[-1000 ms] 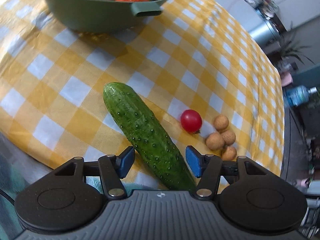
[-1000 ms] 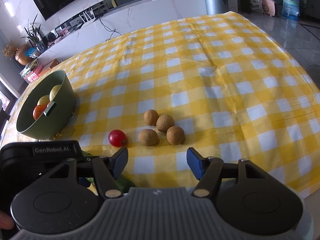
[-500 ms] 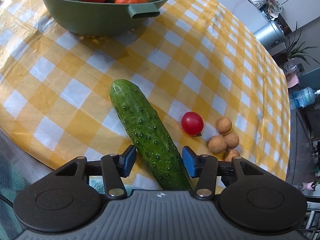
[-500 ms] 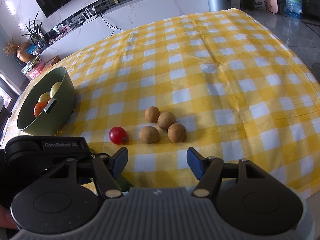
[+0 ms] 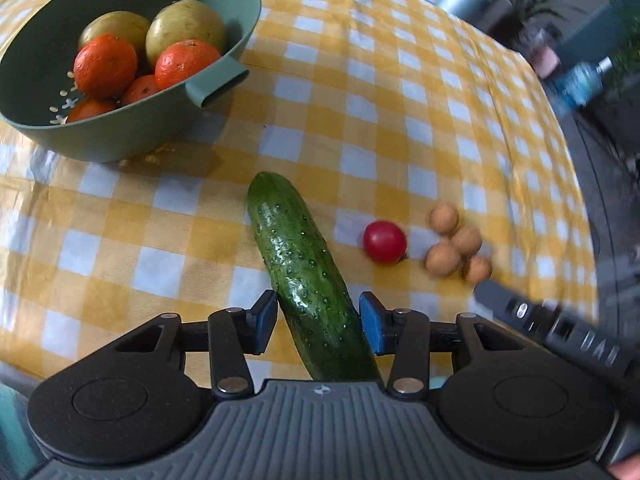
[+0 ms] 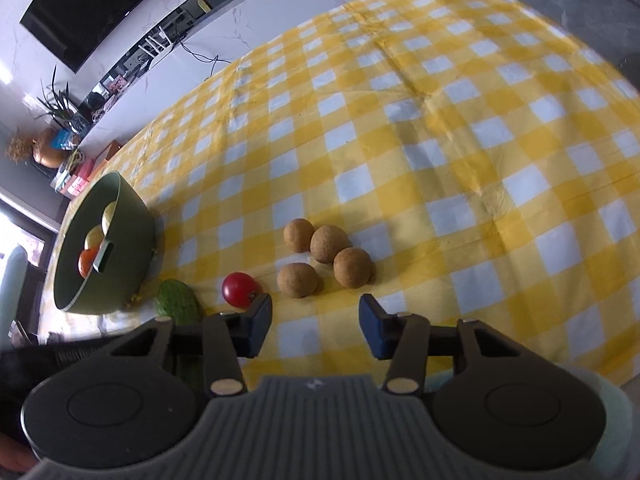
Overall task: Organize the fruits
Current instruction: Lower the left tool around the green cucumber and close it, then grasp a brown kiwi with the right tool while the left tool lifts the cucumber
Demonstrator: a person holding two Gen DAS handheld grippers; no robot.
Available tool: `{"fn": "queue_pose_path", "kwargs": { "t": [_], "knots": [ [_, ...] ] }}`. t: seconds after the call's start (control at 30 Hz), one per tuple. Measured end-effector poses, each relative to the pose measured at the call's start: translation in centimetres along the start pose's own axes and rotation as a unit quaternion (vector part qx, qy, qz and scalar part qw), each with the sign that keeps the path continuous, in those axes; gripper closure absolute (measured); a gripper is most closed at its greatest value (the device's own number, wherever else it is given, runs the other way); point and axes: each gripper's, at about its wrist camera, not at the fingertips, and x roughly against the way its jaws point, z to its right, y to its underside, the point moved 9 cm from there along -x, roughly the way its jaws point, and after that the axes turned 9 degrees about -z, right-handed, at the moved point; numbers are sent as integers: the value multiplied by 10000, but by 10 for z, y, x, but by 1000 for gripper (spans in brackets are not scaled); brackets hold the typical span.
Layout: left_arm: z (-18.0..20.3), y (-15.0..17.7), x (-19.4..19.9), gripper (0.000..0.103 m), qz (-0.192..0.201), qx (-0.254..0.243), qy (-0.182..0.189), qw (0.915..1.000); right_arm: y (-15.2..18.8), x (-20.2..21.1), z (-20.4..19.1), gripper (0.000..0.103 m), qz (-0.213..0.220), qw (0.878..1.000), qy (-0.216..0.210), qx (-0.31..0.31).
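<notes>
**Cucumber grasp closing – handling notes**

Cucumber lies flat on the checked cloth of the surface, near the front edge, just short of the green bowl. Its near half runs between the jaws of the left gripper. Those jaws have just been closing, with the cucumber between them. The left pad looks to be touching the skin; a thin gap is seen at the right pad, so a full clamp is not yet read.

Handling, as judged:
- Stiff, fairly dense, long. A hold near one end would let the far end sag and swing.
- Skin is glossy and bumpy, likely a bit slippery. Firm squeeze is tolerated; bruising is unlikely.
- Best hold is judged to be across the narrow width, closer to the middle than the present spot.

Right gripper hangs above the cloth with nothing between its jaws. They stand apart and have also just been narrowing. The cherry tomato sits just beyond the left pad, and the four small brown fruits cluster just ahead.

Handling, as judged:
- Tomato: light, round, smooth, thin-skinned. It is easily rolled or split, so a light pinch across the middle is wanted.
- Brown fruits: light, dry rough shell, good friction. They touch each other, so neighbours may be knocked when one is taken.

Bowl already holds oranges and yellow-green fruits; room is left on the near side.
</notes>
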Motion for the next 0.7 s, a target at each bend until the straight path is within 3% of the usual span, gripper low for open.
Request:
{"fn": "queue_pose_path", "kwargs": {
  "t": [0.07,0.13,0.27,0.33,0.53,0.7],
  "knots": [
    [-3,4,0,57,-53,-64,33,10000,-2,-3,0,69,-38,9998,-122,-120],
    [-5,5,3,59,-14,-121,77,9999,-5,-7,-1,73,-85,9996,-181,-196],
    [-8,2,12,62,156,-246,-139,9995,-11,-11,-10,73,53,9999,-103,-76],
    [-11,0,11,62,174,-97,-60,9998,-14,-16,-14,73,73,10000,24,-25],
    [-19,-3,-1,50,127,323,155,9993,-16,-27,-17,73,-37,9997,230,111],
    [-18,-3,-9,50,78,533,106,9985,-16,-34,-17,73,-130,9994,296,155]
  ]
}}
